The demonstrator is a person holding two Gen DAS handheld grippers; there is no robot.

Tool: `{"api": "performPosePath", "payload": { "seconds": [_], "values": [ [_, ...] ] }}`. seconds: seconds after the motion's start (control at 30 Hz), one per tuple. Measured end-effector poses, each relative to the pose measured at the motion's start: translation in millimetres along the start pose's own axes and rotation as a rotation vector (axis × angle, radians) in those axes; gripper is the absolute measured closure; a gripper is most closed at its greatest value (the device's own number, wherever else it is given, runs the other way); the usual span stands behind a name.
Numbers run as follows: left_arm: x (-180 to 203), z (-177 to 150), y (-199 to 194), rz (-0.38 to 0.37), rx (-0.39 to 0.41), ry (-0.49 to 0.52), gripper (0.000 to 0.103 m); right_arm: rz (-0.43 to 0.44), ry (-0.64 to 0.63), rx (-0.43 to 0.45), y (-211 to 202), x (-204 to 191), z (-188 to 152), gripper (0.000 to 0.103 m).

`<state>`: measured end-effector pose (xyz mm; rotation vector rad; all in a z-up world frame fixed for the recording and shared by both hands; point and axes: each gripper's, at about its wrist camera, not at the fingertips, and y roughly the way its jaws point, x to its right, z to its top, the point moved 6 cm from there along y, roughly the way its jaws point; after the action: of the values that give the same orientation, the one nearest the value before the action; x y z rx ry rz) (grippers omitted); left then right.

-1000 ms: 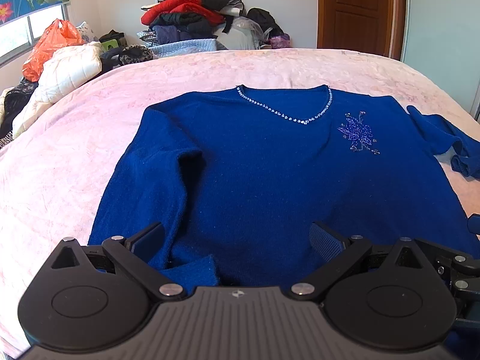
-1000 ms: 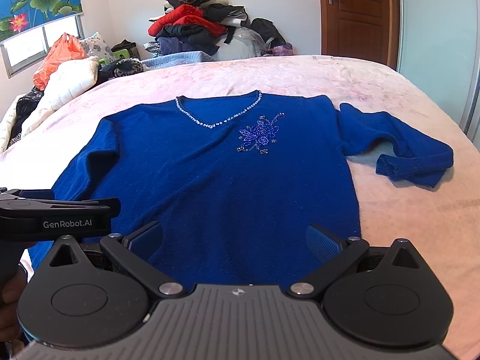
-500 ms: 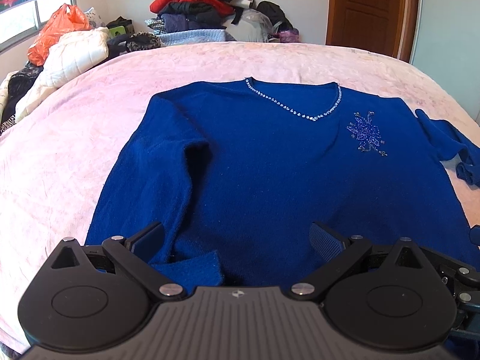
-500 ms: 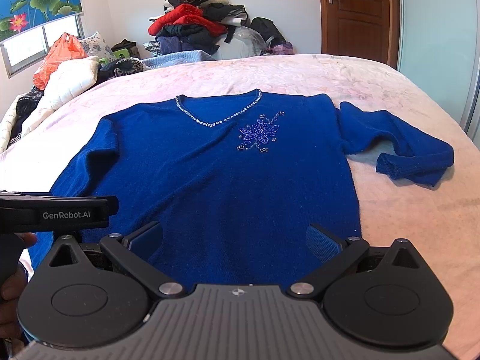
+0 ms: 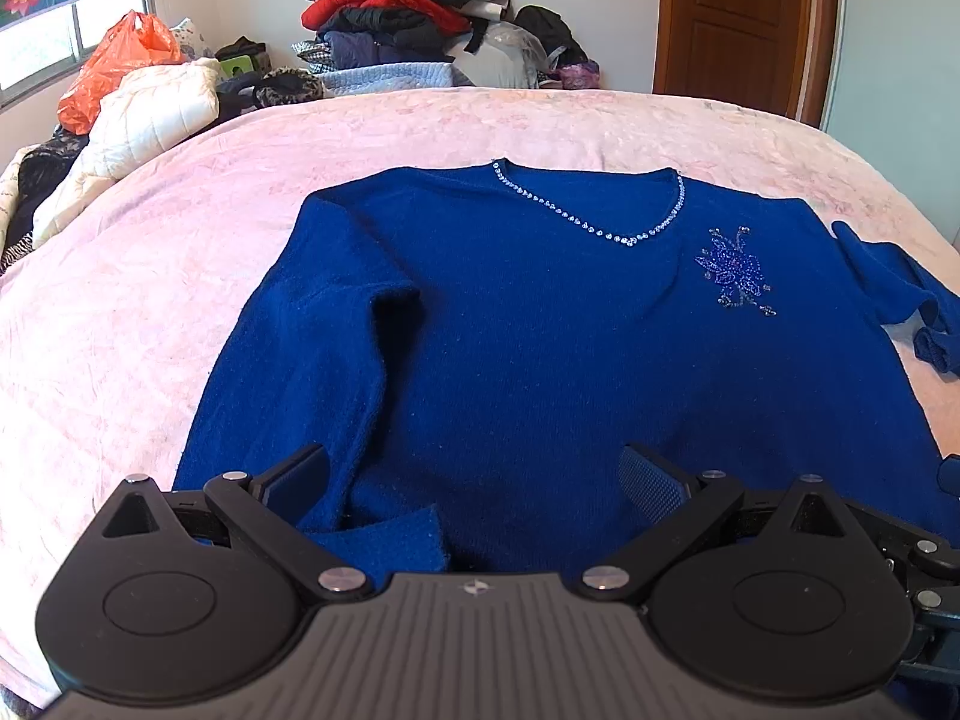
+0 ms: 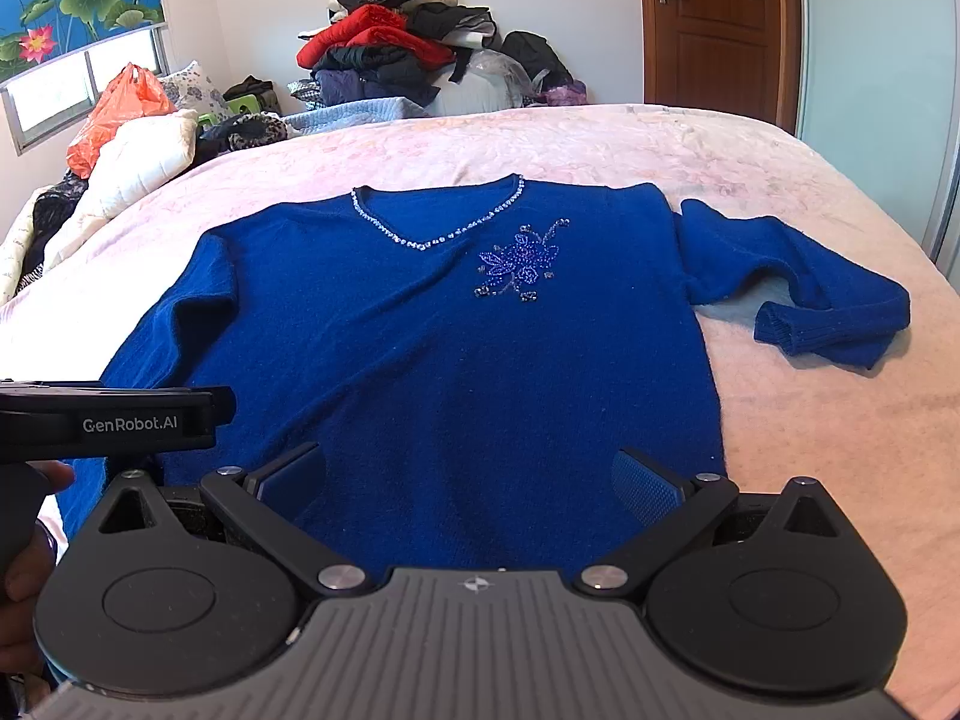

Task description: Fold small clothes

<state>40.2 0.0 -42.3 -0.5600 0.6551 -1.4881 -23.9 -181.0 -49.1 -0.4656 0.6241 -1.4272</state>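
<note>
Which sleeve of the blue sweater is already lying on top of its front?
The left sleeve, lying along the sweater body. The right sleeve sticks out onto the pink bedspread, bent back.

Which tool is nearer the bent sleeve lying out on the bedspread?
Right. The right tool sits at the hem with that bent sleeve off to its right; the left tool hovers over the opposite, folded-in sleeve.

Pink bed [image 5: 540, 126] — blue sweater [image 5: 540, 348] flat.

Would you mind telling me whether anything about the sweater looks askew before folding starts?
Yes: the blue sweater lies flat, but its sleeves don't match. The right-hand sleeve is bent, with its cuff doubled back, while the left-hand sleeve runs straight along the body.
</note>
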Motion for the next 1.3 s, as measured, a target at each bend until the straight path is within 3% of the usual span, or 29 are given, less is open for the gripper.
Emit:
{"api": "performPosePath", "payload": {
  "seconds": [0.73, 0.97, 1.1, 1.3],
  "values": [
    [2.6, -2.5, -2.0, 0.009, 0.014, 0.026, 0.0, 0.002, -0.017, 0.015, -0.2, 0.0, 0.8, 0.0],
    [7.1, -1.4, -4.8, -0.036, 0.038, 0.041, 0.0, 0.013, -0.08, 0.109, -8.2, 3.0, 4.2, 0.0],
    [9.9, -0.8, -6.1, -0.06, 0.052, 0.034, 0.0, 0.026, -0.084, 0.095, -8.1, 10.5, 4.8, 0.0],
    [17.7, 3.4, -0.3, -0.072, 0.036, 0.04, 0.0, -0.011, -0.013, 0.092, -3.1, 41.2, 5.4, 0.009]
  ]
}}
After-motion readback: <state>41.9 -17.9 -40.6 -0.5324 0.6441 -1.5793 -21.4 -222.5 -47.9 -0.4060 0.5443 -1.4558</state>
